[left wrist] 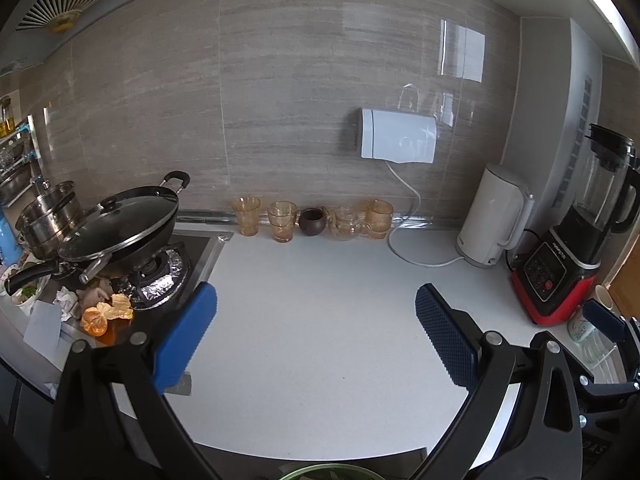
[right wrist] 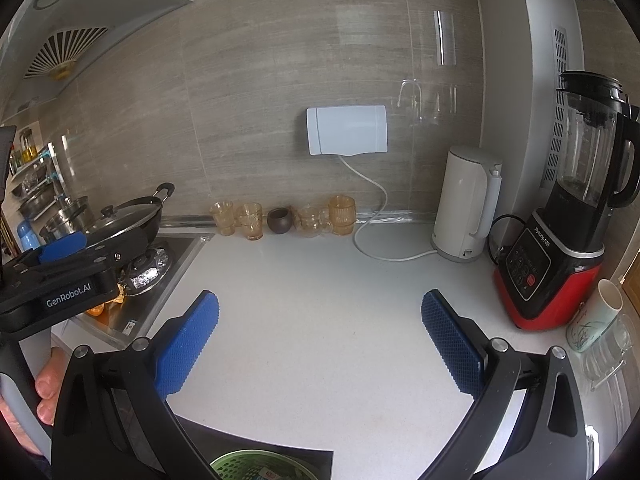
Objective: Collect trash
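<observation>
White bench lies bare under both spread, empty grippers, left gripper (left wrist: 316, 332) and right gripper (right wrist: 320, 340), while the orange peels (left wrist: 108, 314) and crumpled tissue (left wrist: 66, 300) sit by the stove at nine o'clock, nearer the left.

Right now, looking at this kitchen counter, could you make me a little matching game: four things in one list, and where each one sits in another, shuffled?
Things:
1. orange peels
2. white kettle
3. red-based blender
4. dark little pot

Places:
A. in the row of amber glasses along the wall
B. far right of the counter, beyond the kettle
C. on the stove's front edge, below the lidded wok
D. near the right end of the wall, its white cord running up to the wall box

Pairs: 1-C, 2-D, 3-B, 4-A
</observation>
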Demonstrator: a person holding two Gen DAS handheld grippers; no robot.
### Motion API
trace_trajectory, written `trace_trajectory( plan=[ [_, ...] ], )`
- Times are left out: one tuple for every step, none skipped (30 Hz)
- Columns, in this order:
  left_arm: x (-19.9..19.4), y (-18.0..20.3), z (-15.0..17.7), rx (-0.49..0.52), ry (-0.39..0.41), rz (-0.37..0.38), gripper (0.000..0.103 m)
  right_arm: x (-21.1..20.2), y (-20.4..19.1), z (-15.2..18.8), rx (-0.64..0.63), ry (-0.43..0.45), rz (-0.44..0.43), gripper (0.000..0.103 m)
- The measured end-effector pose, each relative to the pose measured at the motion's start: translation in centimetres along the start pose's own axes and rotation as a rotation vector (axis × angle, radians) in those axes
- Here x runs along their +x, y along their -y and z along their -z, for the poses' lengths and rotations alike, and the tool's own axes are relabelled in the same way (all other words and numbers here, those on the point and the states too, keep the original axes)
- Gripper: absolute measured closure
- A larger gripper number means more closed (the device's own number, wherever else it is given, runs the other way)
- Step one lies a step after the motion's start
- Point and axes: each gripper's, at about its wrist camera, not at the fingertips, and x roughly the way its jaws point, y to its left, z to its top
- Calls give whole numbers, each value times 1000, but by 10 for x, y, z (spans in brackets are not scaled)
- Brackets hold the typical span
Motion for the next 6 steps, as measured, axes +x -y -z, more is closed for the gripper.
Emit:
trace_trajectory(
  plan=[
    [1, -1, 0, -8, -7, 2, 8, 0, 0, 0, 0, 0, 0, 2],
    [1, -1, 0, -12, -10, 5, 8, 0, 0, 0, 1, 0, 0, 2],
    [1, -1, 0, -11, -10, 6, 8, 0, 0, 1, 1, 0, 1, 2],
    [1, -1, 1, -6, -9, 5, 8, 0, 0, 1, 0, 1, 2, 2],
    [1, 0, 1, -2, -6, -1, 8, 0, 0, 1, 0, 0, 2, 2],
    [1, 0, 2, 0, -4, -6, 8, 0, 1, 1, 1, 0, 1, 2]
  ],
)
